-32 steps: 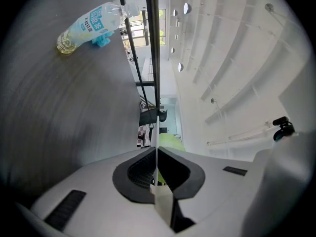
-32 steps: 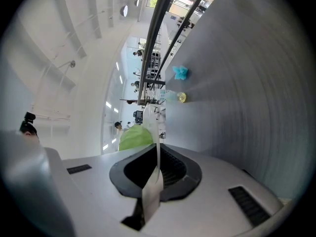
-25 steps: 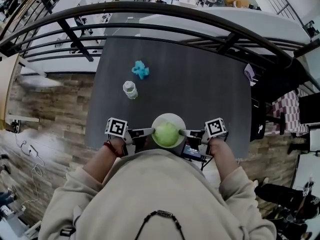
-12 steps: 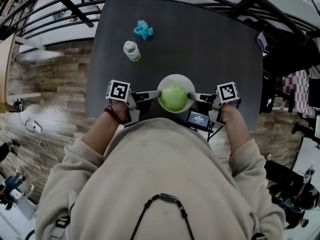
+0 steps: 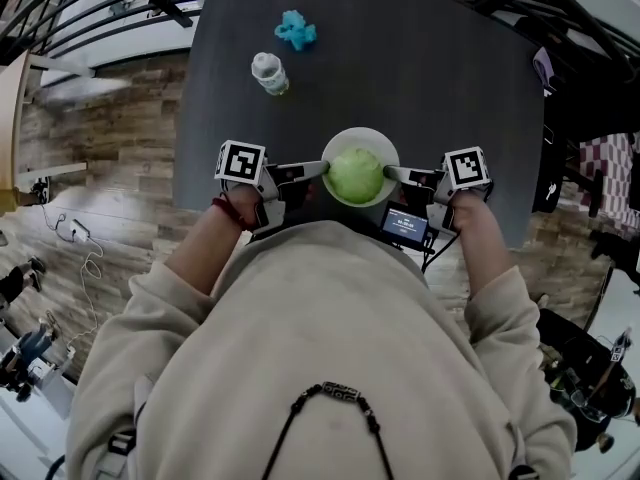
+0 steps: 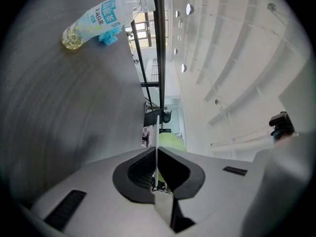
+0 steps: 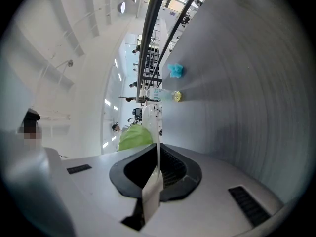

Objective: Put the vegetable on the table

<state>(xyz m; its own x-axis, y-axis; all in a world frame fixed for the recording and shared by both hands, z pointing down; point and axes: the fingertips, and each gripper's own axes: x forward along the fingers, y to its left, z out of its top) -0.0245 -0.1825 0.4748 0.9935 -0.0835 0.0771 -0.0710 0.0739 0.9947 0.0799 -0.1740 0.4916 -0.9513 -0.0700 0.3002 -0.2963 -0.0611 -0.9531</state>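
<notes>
A round green cabbage (image 5: 356,174) rests on a white plate (image 5: 360,132) over the near edge of the dark grey table (image 5: 430,68). My left gripper (image 5: 320,169) is shut on the plate's left rim, and my right gripper (image 5: 391,175) is shut on its right rim. In the left gripper view the rim (image 6: 156,154) runs edge-on between the closed jaws (image 6: 156,174), with the cabbage (image 6: 170,141) behind it. The right gripper view shows the same: the rim (image 7: 157,132) pinched in the gripper (image 7: 157,174), the cabbage (image 7: 134,136) beyond.
A small plastic bottle (image 5: 268,72) stands on the table's left part, with a blue toy (image 5: 296,30) farther back. Black railings (image 5: 90,18) run past the table's far side. Wooden floor (image 5: 100,148) lies to the left. A small screen (image 5: 404,225) hangs on my right gripper.
The head camera has tipped down, so the table sits higher in the picture. Both grippers keep their hold on the plate, which stays near the table's front edge.
</notes>
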